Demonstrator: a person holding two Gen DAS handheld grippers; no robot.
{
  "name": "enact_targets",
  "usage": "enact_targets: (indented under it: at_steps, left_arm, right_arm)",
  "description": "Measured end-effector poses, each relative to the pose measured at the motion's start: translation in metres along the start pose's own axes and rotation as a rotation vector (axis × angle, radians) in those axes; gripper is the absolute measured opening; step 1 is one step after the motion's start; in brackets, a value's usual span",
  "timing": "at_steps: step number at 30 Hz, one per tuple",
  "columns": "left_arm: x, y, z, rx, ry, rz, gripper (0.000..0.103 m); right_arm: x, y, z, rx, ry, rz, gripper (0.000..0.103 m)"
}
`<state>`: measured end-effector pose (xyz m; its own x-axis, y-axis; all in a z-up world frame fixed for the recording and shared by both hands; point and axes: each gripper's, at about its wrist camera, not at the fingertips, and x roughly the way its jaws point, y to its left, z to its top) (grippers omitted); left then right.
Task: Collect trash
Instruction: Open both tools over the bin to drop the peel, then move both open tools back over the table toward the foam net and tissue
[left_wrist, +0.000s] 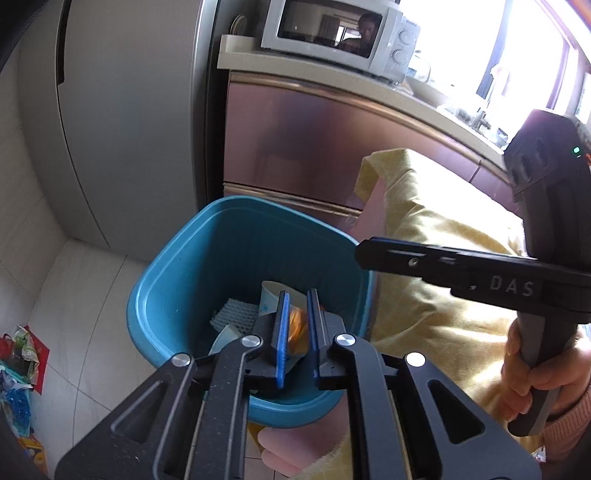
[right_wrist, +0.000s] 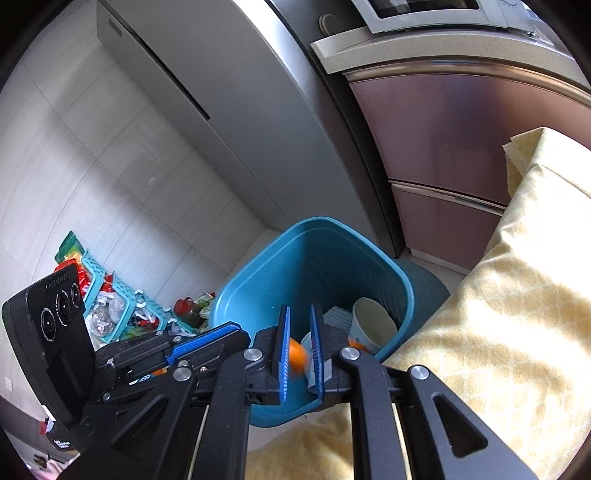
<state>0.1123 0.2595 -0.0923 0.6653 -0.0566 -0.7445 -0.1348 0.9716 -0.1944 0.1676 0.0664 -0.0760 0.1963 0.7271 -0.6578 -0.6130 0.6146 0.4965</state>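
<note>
right wrist view: right gripper (right_wrist: 299, 347) over blue bin (right_wrist: 258, 280) — jaws narrowly apart, empty; left gripper (left_wrist: 297, 325) likewise.

a blue bin (right_wrist: 325, 258) stands open on the floor beside the yellow-draped bench; inside lie a tilted paper cup (right_wrist: 371, 323), a white mesh sleeve (left_wrist: 234, 314) and a blurred orange scrap (right_wrist: 297, 354).

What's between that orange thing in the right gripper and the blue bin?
Nothing visible. The orange thing, blurred, sits between the fingers of the right gripper, right over the open mouth of the bin. The bin has no lid on; only a cup and other trash lie inside. The left gripper hovers alongside over the bin.
</note>
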Motion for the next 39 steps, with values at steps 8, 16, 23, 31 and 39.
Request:
enact_targets:
  at_steps: [8, 16, 23, 31, 39]
  left_arm:
    - [-0.008, -0.007, -0.003, -0.004, -0.03, -0.031, 0.02]
    - [-0.042, -0.044, 0.0, 0.065, -0.118, -0.135, 0.03]
    - [-0.051, -0.102, 0.001, 0.175, -0.131, -0.246, 0.033]
    - [-0.039, -0.183, -0.001, 0.27, -0.081, -0.369, 0.035]
    - [-0.018, -0.266, -0.002, 0.369, -0.024, -0.476, 0.036]
  right_arm:
    - [-0.025, -0.005, -0.006, -0.001, -0.041, -0.001, 0.017]
    - [-0.098, -0.018, -0.028, -0.022, -0.158, -0.031, 0.027]
    - [-0.17, -0.053, -0.054, 0.033, -0.259, -0.124, 0.033]
    - [-0.245, -0.101, -0.092, 0.133, -0.369, -0.264, 0.036]
    - [-0.307, -0.153, -0.144, 0.276, -0.458, -0.377, 0.039]
